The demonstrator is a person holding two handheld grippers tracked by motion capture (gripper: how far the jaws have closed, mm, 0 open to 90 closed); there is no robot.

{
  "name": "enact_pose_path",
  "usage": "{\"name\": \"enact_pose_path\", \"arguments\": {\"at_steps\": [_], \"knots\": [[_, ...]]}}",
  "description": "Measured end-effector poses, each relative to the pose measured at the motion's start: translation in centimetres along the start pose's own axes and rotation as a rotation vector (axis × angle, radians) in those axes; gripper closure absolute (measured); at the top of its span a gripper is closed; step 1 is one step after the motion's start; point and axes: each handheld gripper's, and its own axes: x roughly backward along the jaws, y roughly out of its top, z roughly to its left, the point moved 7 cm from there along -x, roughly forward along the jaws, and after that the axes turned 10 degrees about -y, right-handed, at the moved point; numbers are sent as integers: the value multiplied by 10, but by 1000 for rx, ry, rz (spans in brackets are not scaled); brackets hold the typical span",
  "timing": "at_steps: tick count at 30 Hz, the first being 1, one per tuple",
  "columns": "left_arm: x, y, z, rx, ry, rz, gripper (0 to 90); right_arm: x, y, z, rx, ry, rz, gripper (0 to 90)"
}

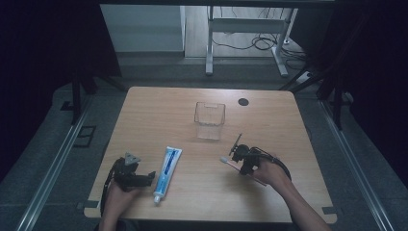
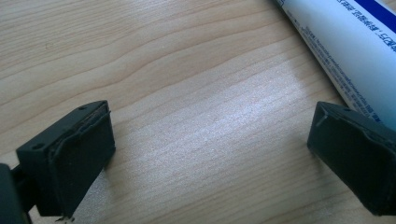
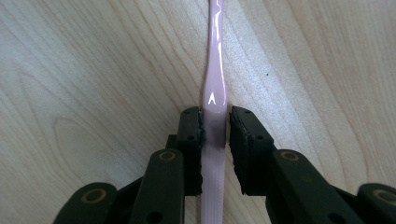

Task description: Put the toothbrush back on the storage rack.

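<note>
- Pale pink plastic toothbrush [image 3: 214, 88] lies flat on the light wooden table [image 1: 202, 192], right of centre, at about 5 o'clock from the clear plastic cup [image 1: 210, 120].
- Its long axis runs straight away from the right gripper [image 3: 215, 122], toward 12 o'clock in the right gripper view; handle end passes back under the gripper body.
- Right gripper jaws stand narrow, one pad on each flank of the handle; they look pressed onto it.
- Left gripper [image 2: 210, 154] rests at the near left, jaws wide with bare wood between them; white-and-blue toothpaste tube [image 2: 345, 56] at its 1 o'clock.
- Judgement: right hand is nearer; a lift follows.
</note>
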Motion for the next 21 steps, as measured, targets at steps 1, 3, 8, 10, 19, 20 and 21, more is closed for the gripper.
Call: {"name": "enact_pose_path", "arguments": {"at_steps": [1,3,8,10,19,20,21], "knots": [[0,0,0,0,0,0,8,0,1,0,-13,-1,-2,741],[0,0,0,0,0,0,8,-1,3,-1,3,-1,7,767],[0,0,0,0,0,0,8,-1,4,0,5,-8,31,776],[0,0,0,0,0,0,8,-1,4,0,0,-6,35,780],[0,0,0,0,0,0,8,3,5,-3,-35,0,8,781],[0,0,0,0,0,0,8,6,5,-4,-38,3,-5,781],[0,0,0,0,0,0,8,6,5,-4,-38,3,-5,781]]}}
